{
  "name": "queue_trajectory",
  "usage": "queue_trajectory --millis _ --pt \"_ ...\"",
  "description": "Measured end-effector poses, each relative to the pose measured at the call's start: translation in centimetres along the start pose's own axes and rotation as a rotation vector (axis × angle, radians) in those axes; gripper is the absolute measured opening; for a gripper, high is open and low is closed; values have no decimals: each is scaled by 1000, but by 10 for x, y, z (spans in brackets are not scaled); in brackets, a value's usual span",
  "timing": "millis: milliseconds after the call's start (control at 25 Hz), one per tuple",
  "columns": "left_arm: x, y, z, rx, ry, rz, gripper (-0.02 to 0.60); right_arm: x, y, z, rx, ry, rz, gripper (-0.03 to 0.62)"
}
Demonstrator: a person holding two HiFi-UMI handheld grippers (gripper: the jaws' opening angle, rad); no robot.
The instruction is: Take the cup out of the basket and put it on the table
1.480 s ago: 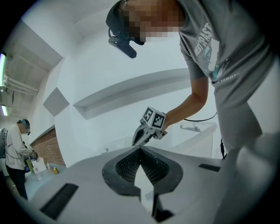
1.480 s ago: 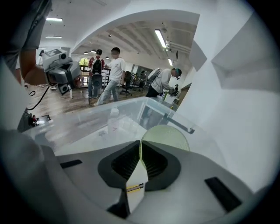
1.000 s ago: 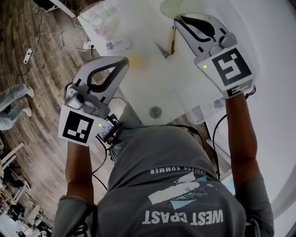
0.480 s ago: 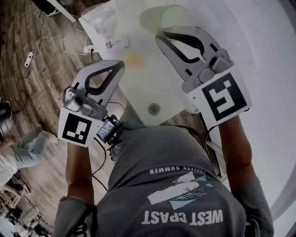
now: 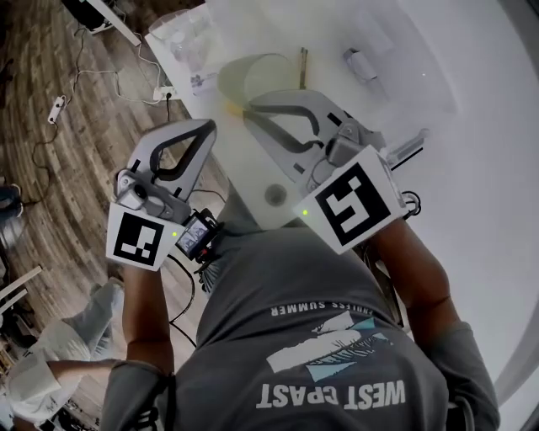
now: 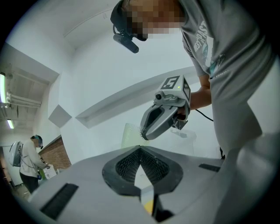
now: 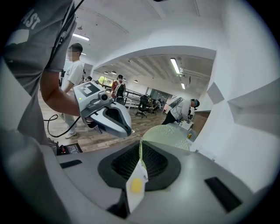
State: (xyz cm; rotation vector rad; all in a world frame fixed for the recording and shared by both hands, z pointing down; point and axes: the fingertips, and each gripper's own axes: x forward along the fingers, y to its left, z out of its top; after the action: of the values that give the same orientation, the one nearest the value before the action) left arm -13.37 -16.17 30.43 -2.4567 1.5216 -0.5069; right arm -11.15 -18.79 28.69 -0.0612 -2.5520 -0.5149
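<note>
1. The right gripper (image 7: 140, 148) has its jaws drawn narrow, pinching the thin rim of the pale green cup (image 5: 251, 74).
2. The cup is above the white table (image 5: 271, 23), near its front edge.
3. The left gripper (image 5: 204, 127) is off that edge, with its jaws together and nothing in them.

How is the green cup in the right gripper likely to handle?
The cup looks thin and translucent, so it is probably light and slightly flexible. The right gripper pinches only one wall, so the cup may swing or slip if jolted.

Cup (image 5: 244, 74) in right tongs (image 5: 250, 109) above table (image 5: 421, 126); left tongs (image 5: 205, 128) beside, left.
</note>
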Motion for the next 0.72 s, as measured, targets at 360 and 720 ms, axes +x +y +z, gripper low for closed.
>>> queue_trajectory --millis 360,720 --pt "-12 -9 -9 -6 42 18 8 30 65 -26 21 16 151 29" --pt "-25 -9 -24 -23 66 29 8 71 118 -57 -9 123 264 31"
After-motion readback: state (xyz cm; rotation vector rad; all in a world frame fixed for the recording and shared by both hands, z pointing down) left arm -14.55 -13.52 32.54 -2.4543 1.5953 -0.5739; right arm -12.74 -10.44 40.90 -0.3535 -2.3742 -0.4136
